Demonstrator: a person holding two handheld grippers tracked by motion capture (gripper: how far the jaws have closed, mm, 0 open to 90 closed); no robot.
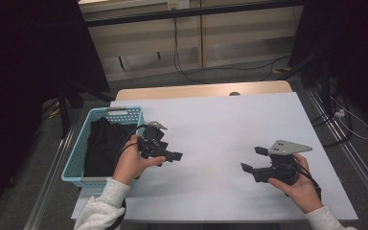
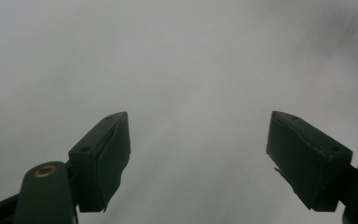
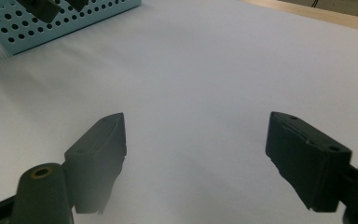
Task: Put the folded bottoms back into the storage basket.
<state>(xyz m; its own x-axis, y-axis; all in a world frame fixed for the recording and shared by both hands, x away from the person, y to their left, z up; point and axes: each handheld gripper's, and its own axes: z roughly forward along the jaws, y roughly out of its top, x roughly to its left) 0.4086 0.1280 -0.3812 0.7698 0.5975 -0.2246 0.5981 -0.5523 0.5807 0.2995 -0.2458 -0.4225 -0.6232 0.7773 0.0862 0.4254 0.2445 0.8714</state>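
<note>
The dark cloth (image 1: pixel 103 143) in the blue basket (image 1: pixel 75 160) was found just left of the left gripper (image 1: pixel 168 152), nearer than the right gripper (image 1: pixel 252 159); both grippers were held wide open and empty.

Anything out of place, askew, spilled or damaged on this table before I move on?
Nothing stands out. The light blue perforated plastic basket sits square at the left edge of the white table with black cloth heaped inside, none spilling over. The left gripper and right gripper are both open and empty above the white tabletop.
</note>
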